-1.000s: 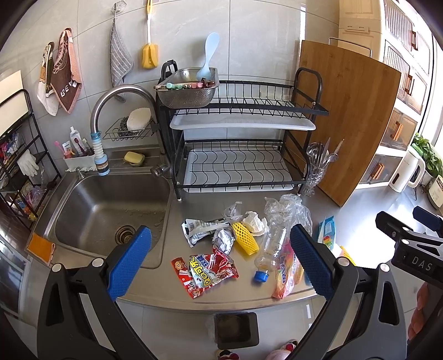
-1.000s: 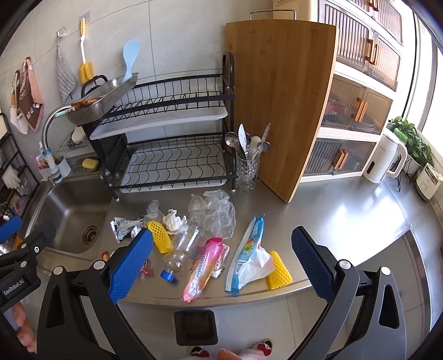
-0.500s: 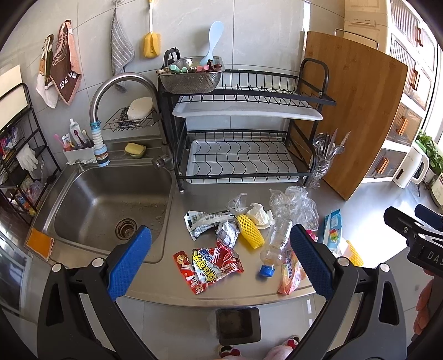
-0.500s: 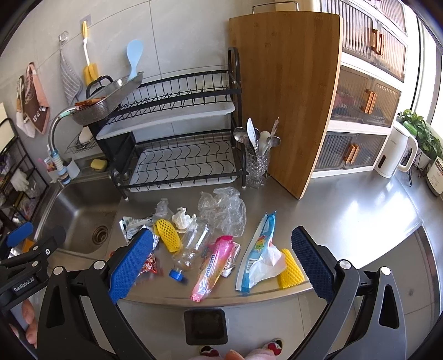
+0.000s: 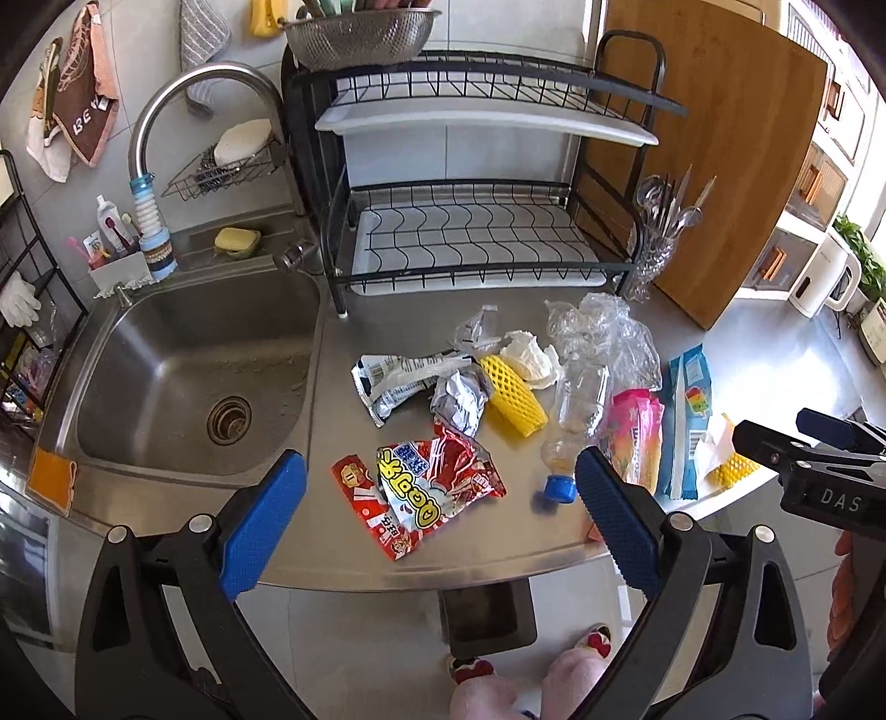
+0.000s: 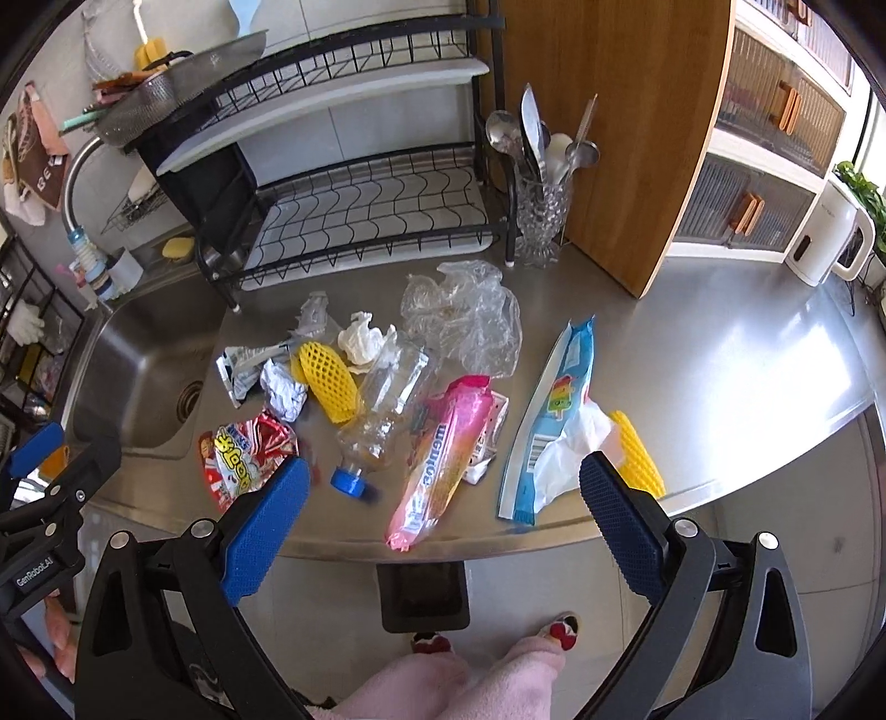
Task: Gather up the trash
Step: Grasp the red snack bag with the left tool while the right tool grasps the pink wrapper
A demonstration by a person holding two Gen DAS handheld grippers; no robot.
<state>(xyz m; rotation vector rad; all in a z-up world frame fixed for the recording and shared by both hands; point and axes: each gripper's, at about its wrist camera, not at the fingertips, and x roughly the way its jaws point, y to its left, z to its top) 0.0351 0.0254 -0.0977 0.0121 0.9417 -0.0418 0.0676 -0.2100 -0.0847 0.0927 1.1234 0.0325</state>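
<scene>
Both my tongs empty, above the desk (image 6: 747,354) edge: left tongs (image 5: 437,515) gaping over red snack bag (image 5: 426,487); right tongs (image 6: 443,509) wide, just been closing slightly, over pink wrapper (image 6: 443,459).

Beside my sink (image 5: 183,382) stood a black dish rack (image 5: 476,232) (a colander (image 5: 360,33) on top) and a cutting board (image 5: 714,160).

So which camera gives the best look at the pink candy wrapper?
The right wrist view: the pink candy wrapper lies whole and unblocked, its lettering readable. In the left wrist view it is foreshortened, with the left gripper's finger covering its near end.
</scene>
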